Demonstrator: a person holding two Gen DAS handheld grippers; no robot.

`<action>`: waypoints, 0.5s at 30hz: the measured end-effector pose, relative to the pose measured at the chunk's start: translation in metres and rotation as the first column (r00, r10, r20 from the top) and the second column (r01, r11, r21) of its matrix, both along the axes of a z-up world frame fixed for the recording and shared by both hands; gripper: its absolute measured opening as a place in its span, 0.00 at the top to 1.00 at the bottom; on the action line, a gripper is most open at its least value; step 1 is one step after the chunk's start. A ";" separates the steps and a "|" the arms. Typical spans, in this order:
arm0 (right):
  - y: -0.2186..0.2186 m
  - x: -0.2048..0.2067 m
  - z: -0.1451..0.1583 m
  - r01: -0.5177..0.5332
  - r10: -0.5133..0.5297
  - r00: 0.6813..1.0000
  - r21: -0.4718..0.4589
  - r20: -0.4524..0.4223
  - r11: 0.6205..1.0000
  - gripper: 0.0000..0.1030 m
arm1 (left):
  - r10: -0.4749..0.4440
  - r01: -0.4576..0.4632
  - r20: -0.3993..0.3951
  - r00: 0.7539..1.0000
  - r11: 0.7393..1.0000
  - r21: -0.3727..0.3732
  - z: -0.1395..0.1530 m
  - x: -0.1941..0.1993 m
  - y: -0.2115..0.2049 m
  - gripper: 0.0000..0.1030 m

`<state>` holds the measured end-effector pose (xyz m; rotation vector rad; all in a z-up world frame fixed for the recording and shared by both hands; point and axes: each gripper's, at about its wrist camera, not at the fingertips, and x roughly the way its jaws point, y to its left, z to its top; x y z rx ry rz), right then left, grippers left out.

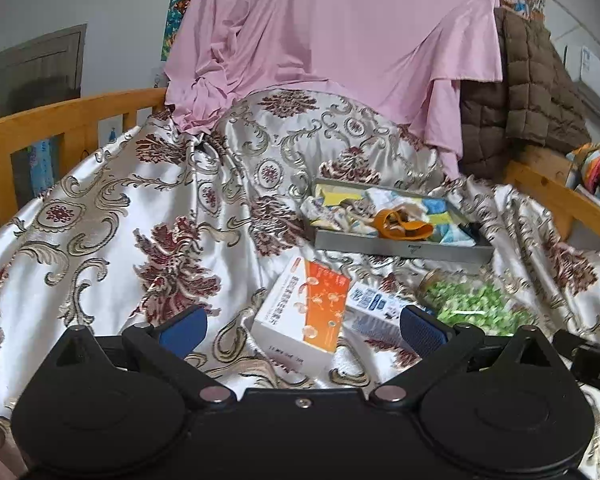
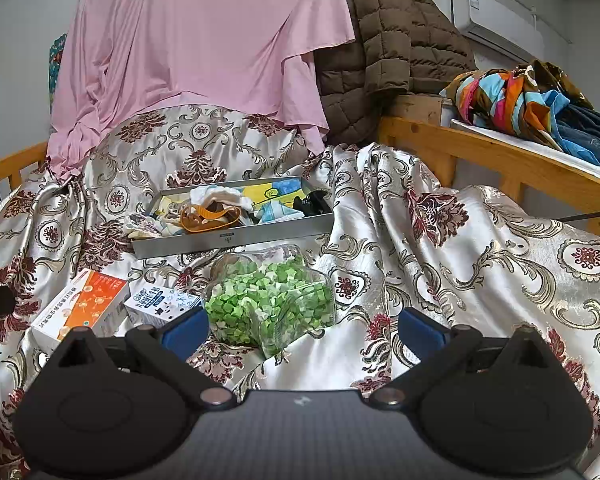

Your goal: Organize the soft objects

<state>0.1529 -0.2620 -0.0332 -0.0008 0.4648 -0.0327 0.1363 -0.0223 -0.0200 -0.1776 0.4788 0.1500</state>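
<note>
Overhead, a pink sheet (image 2: 204,52) drapes down behind a bed spread with a shiny patterned bedspread (image 2: 460,264), framed by a wooden rail (image 2: 480,156); a brown quilted jacket (image 2: 384,40) hangs beside the sheet. On the bedspread lies a grey tray (image 2: 236,236), its long axis running left to right and tipped slightly up at the right, holding crumpled cloths (image 2: 220,196) and an orange strap (image 2: 208,218). A clear jar of green pieces (image 2: 268,304) lies on its side nearer the camera, then an orange-and-white box (image 1: 312,312) and a small white carton (image 2: 160,302). What lies at the tray's dark right end is hard to make out. The left gripper (image 1: 302,326) and the right gripper (image 2: 302,326) both stand spread apart, holding nothing.
</note>
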 end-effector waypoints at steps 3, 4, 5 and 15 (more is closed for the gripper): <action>0.000 0.001 0.000 0.000 0.000 1.000 0.000 -0.001 1.000 0.00 | 0.008 -0.008 -0.006 1.000 1.000 0.021 0.000 0.001 -0.001 0.01; 0.000 0.001 0.000 0.000 0.000 1.000 0.000 -0.001 1.000 0.00 | 0.011 -0.010 -0.005 1.000 1.000 0.022 0.000 0.000 -0.002 0.01; 0.000 0.001 0.000 0.000 0.000 1.000 0.000 -0.001 1.000 0.00 | 0.010 -0.010 -0.004 1.000 1.000 0.020 0.000 0.000 -0.001 0.01; 0.002 0.000 -0.002 -0.001 0.001 1.000 -0.002 -0.006 1.000 0.00 | 0.018 -0.018 0.006 1.000 1.000 0.016 0.001 -0.001 0.000 0.01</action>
